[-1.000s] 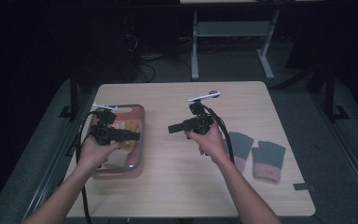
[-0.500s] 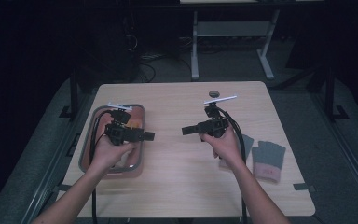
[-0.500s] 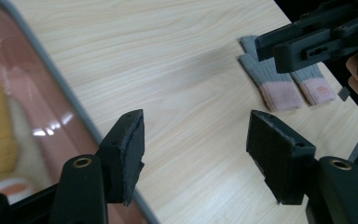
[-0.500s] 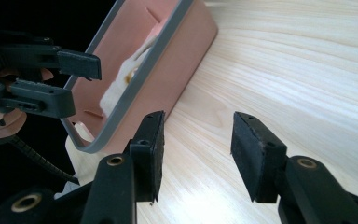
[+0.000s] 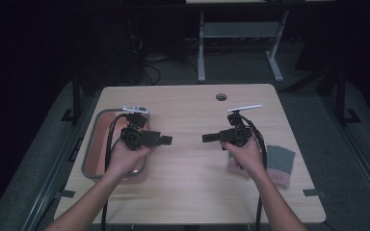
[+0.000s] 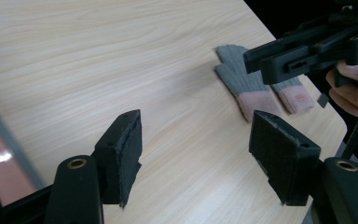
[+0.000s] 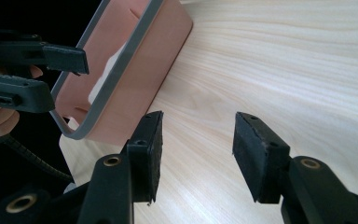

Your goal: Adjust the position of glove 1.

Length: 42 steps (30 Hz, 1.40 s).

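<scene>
gloves, two grey knitted ones with pink cuffs, lie flat at the counter's right edge, just beside the right hand-held gripper, whose jaws have just been opening, empty; the left hand-held gripper, likewise opening and empty, hovers by the pink rectangular tray, well apart.

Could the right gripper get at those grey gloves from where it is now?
Probably yes. The right gripper is open and empty, and the gloves lie flat on the table just beside the hand holding it, with nothing on them. It points away toward the table's middle, though, so the hand would have to turn round first.
</scene>
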Each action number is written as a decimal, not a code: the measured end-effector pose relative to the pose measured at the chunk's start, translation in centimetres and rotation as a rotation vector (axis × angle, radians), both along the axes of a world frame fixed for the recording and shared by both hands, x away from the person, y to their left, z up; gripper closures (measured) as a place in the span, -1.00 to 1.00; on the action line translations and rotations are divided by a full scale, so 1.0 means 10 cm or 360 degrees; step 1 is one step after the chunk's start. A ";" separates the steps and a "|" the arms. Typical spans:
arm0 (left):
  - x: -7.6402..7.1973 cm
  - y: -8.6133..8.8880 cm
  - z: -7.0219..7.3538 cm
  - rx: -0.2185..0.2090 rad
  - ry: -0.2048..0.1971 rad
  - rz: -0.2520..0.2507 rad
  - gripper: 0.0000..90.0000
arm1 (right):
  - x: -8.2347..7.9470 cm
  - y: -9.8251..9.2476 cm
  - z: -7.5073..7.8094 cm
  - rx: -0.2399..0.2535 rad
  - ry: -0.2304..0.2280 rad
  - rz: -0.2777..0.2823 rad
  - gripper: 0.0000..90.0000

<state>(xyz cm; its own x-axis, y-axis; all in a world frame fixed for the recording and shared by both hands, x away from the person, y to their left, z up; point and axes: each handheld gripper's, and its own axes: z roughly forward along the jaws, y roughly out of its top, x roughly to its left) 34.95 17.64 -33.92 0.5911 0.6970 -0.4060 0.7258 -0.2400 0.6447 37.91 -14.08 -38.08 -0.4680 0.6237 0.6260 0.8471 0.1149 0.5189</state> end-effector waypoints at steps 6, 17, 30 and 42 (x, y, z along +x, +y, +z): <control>-0.02 -0.18 -0.02 -0.0020 0.0017 -0.0090 -0.23 | -0.06 -0.14 -0.03 -0.0002 0.0003 -0.0022 0.14; -0.02 -0.52 -0.12 -0.0038 0.0049 -0.0223 -0.26 | -0.16 -0.49 -0.13 -0.0007 0.0024 -0.0102 0.12; -0.03 -0.85 -0.24 -0.0037 0.0069 -0.0324 -0.28 | -0.29 -0.84 -0.20 -0.0076 0.0027 -0.0165 0.12; -0.05 -1.13 -0.33 -0.0091 0.0084 -0.0374 -0.32 | -0.42 -1.19 -0.28 -0.0154 0.0039 -0.0274 0.13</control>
